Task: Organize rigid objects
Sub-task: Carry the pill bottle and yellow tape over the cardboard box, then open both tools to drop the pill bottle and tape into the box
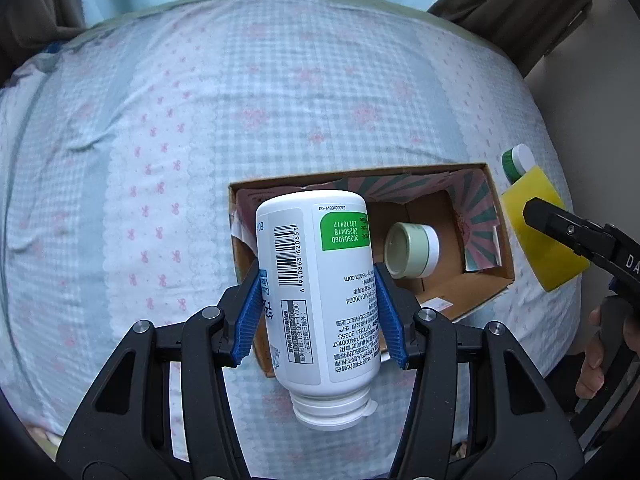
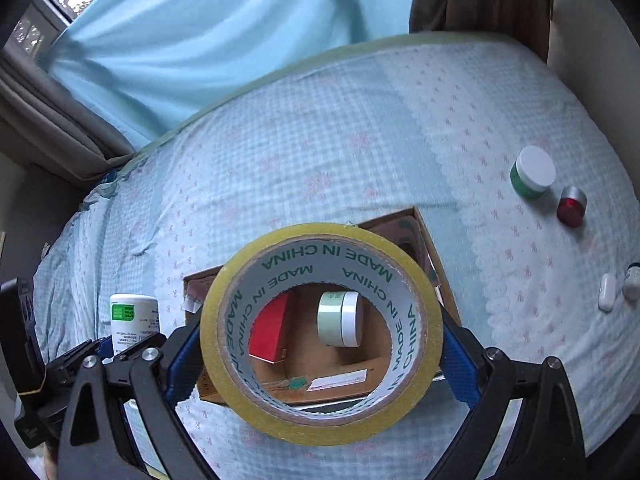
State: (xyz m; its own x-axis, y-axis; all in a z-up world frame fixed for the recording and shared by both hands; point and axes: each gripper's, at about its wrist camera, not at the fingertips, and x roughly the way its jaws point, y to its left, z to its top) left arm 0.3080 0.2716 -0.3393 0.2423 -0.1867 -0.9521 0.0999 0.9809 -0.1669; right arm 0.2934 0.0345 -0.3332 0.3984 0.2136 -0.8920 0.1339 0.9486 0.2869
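My left gripper [image 1: 318,312] is shut on a white pill bottle [image 1: 316,300], held cap-down over the near left end of an open cardboard box [image 1: 496,216]. A pale green jar [image 1: 412,250] lies on its side inside the box. My right gripper [image 2: 320,340] is shut on a yellow tape roll [image 2: 320,420], held above the box [image 2: 424,232]. Through the roll's hole I see the green jar [image 2: 340,318] and a red box [image 2: 270,332] inside the cardboard box. The tape roll [image 1: 540,228] shows right of the box in the left wrist view, the bottle [image 2: 132,320] at left in the right wrist view.
The box sits on a bed with a blue checked sheet [image 1: 200,120]. A green jar with a white lid [image 2: 534,174], a red and silver cylinder [image 2: 572,206] and small white items [image 2: 608,292] lie on the sheet to the right. A person in a light blue top [image 2: 220,40] stands behind the bed.
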